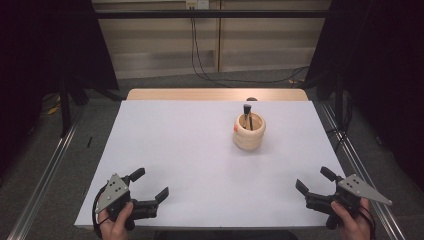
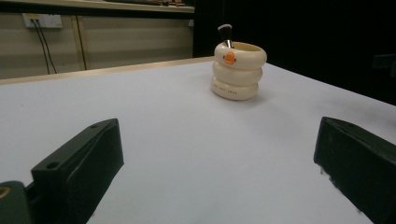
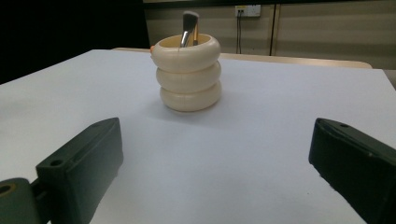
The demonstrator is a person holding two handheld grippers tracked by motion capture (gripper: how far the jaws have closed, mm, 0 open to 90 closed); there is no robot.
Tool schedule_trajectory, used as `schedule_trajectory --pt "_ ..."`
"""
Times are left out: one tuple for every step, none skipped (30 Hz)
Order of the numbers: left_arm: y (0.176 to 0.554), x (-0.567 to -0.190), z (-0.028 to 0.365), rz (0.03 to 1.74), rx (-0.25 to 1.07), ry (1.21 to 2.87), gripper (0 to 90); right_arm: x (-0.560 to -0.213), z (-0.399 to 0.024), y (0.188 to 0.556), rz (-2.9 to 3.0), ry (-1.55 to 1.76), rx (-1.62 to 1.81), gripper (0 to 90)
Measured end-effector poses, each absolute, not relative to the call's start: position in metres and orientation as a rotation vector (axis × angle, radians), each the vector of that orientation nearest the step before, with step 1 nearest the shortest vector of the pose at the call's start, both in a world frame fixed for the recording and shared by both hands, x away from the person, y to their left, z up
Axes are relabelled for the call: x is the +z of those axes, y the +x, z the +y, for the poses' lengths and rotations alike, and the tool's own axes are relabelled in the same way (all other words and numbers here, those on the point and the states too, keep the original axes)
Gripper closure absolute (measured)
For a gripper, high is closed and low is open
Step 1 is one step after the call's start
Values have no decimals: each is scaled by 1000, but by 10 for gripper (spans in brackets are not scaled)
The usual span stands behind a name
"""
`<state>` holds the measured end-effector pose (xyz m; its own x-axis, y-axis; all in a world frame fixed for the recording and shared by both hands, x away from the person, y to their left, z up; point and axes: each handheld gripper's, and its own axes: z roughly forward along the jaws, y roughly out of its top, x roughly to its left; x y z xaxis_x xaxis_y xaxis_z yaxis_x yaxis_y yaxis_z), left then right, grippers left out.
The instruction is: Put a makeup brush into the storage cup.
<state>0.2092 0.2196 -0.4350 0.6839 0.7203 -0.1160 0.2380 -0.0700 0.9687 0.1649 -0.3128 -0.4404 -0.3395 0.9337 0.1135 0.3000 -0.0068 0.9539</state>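
Right of centre on the counter (image 1: 165, 150): cup (image 1: 249, 132), brush (image 1: 247, 116) upright inside. Nearer the right gripper (image 1: 315, 182) than the left gripper (image 1: 150, 185); both wide open, empty.

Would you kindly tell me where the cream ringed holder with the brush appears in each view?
High view: holder right of centre, far half of the white table.
Left gripper view: holder upper middle, orange beak facing the camera.
Right gripper view: holder upper centre-left.
Shared landmark: the brush standing in it.

1 cream ringed holder (image 1: 249, 132), 1 makeup brush (image 1: 247, 112) in it, 2 tongs, 1 table (image 1: 200, 165)
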Motion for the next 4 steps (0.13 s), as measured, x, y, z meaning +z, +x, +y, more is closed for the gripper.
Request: schedule_trajectory --pt "209 -435 220 800 480 1631 13 -440 -313 165 1685 1284 1366 21" --pt "209 -435 220 803 480 1629 13 -440 -313 165 1685 1289 1369 21" --pt "209 -435 220 800 480 1631 12 -441 -314 165 1679 1280 1367 21" --pt "209 -435 220 799 480 1633 12 -441 -314 165 1678 1279 1370 21"
